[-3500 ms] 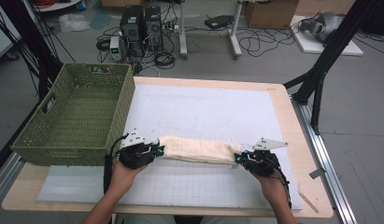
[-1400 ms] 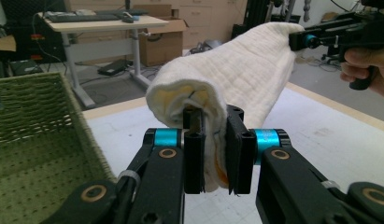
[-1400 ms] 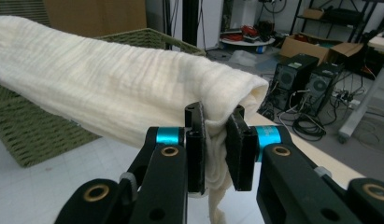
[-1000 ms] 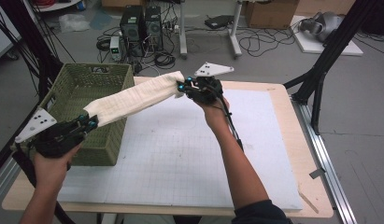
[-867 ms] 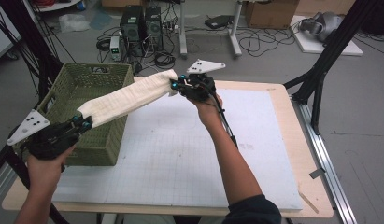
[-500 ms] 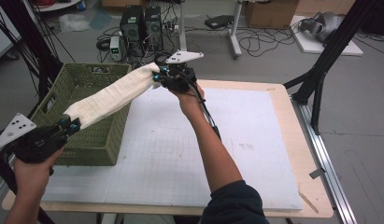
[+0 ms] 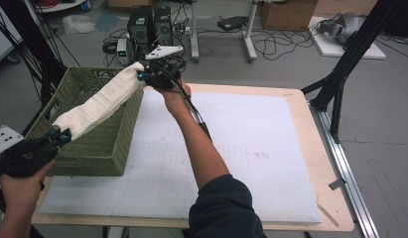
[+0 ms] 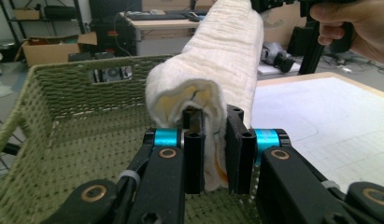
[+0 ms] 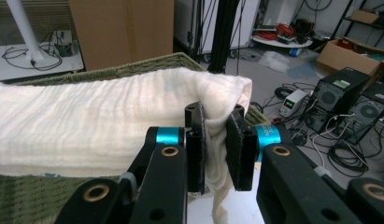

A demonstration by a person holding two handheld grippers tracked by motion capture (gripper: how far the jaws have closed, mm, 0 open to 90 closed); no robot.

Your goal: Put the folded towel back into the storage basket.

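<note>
A rolled cream towel (image 7: 100, 101) hangs stretched above the green woven basket (image 7: 100, 148) at the table's left. My left gripper (image 7: 56, 135) is shut on the towel's near end, low at the left edge. In the left gripper view the jaws pinch the towel (image 8: 217, 84) at the left gripper (image 8: 214, 154), over the basket (image 8: 77, 121). My right gripper (image 7: 141, 76) is shut on the far end, held over the basket's far right corner. The right gripper view has the towel (image 9: 105, 121) squeezed between the black pads at the right gripper (image 9: 215, 154), a loose tail hanging below.
A white gridded mat (image 7: 251, 144) covers the wooden table (image 7: 335, 198). Behind the table stand computer towers (image 7: 149, 25), cables and a black frame leg (image 7: 340, 74) at the right. The person's right forearm (image 7: 196, 144) crosses the mat.
Both grippers have carried the towel leftward from over the mat to above the basket. The right gripper moved left and toward the far side; the left gripper drew back toward the near left.
</note>
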